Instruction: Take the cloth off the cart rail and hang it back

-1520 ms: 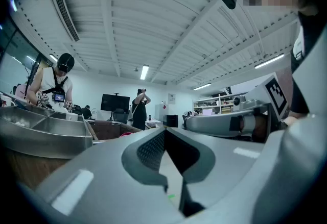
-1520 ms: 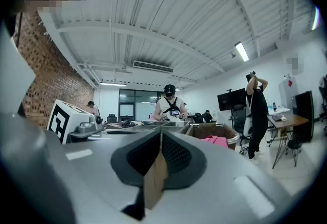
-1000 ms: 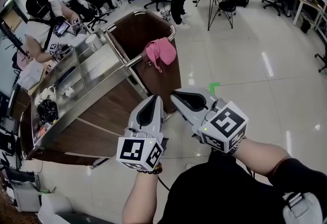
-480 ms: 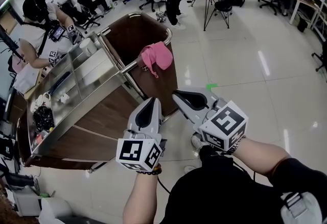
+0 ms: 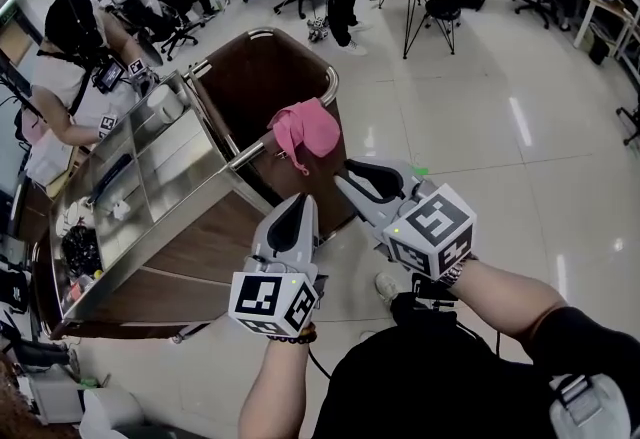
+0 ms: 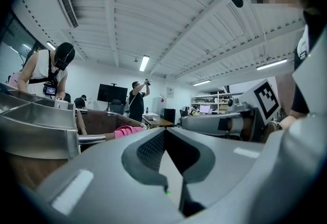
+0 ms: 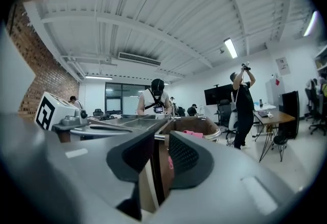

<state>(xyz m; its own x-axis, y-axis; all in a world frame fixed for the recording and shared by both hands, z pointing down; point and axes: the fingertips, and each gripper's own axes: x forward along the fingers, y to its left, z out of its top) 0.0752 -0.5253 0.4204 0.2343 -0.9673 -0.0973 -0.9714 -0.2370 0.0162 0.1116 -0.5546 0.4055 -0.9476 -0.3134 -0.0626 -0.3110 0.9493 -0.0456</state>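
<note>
1 cloth (image 5: 310,125) on rail (image 5: 250,151) @ bin (image 5: 262,77).

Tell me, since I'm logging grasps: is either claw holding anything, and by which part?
Nothing is held. The cloth hangs on the cart rail. Left claw: shut, empty. Right claw: jaws just opening, nothing between them.

Bright, even light from ceiling strips (image 7: 230,47) lays streaks of glare on the glossy floor (image 5: 520,124). Every view bows at its edges. Both gripper views darken at the corners, and their foregrounds seem slightly soft.
</note>
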